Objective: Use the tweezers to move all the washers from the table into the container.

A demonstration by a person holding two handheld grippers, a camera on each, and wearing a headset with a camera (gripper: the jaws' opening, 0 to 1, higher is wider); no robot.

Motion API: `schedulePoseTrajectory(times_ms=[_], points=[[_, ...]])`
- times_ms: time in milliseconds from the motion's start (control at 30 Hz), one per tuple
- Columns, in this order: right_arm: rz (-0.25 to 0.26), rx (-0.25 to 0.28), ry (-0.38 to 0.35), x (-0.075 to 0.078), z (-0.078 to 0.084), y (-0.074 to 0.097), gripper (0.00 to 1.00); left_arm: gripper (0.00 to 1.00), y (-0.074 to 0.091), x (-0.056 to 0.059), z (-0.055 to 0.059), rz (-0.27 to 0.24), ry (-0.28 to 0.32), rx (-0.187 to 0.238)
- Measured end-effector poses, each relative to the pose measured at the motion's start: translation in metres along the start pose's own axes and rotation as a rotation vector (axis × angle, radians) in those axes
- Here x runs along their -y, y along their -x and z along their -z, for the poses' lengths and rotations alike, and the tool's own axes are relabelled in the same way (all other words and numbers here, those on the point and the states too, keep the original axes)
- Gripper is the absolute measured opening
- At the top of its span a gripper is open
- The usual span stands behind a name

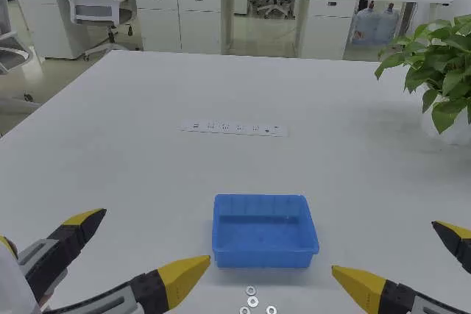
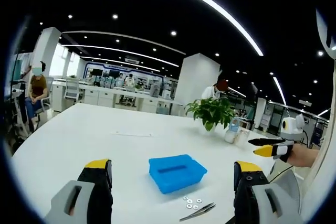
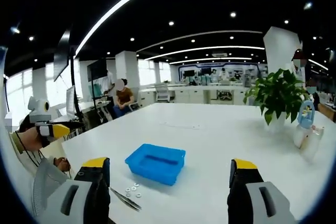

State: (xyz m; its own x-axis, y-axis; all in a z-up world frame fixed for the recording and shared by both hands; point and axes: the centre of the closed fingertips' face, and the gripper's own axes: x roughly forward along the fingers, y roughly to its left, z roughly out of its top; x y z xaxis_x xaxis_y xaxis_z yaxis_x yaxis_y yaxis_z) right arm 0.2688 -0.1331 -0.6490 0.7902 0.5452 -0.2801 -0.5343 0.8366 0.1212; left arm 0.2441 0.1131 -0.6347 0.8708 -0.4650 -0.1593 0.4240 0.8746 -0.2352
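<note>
A blue container (image 1: 265, 229) stands open on the white table (image 1: 147, 152), a little way in from the near edge. Several small steel washers (image 1: 254, 301) lie just in front of it. Beside the washers (image 2: 192, 201) lie the metal tweezers (image 2: 198, 211), flat on the table. My left gripper (image 1: 143, 244) hovers open at the lower left, short of the container (image 2: 176, 172). My right gripper (image 1: 401, 255) hovers open at the lower right. From the right gripper view the tweezers (image 3: 126, 199) and washers (image 3: 132, 190) sit left of the container (image 3: 156, 162). Neither gripper holds anything.
A potted plant (image 1: 438, 71) stands at the table's right edge, with bottles (image 3: 307, 124) near it. A flush power strip (image 1: 234, 129) lies mid-table beyond the container. Office desks and a chair (image 1: 88, 5) stand behind, and people sit at the far benches.
</note>
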Motion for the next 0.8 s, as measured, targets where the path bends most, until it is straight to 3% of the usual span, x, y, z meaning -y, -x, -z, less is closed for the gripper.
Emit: schedulePoseTrajectory(times_ms=[800], points=[[-0.033, 0.002, -0.021, -0.004, 0.0039, -0.0017, 0.8, 0.99, -0.0043, 0.0045, 0.0017, 0.018, -0.001, -0.015]])
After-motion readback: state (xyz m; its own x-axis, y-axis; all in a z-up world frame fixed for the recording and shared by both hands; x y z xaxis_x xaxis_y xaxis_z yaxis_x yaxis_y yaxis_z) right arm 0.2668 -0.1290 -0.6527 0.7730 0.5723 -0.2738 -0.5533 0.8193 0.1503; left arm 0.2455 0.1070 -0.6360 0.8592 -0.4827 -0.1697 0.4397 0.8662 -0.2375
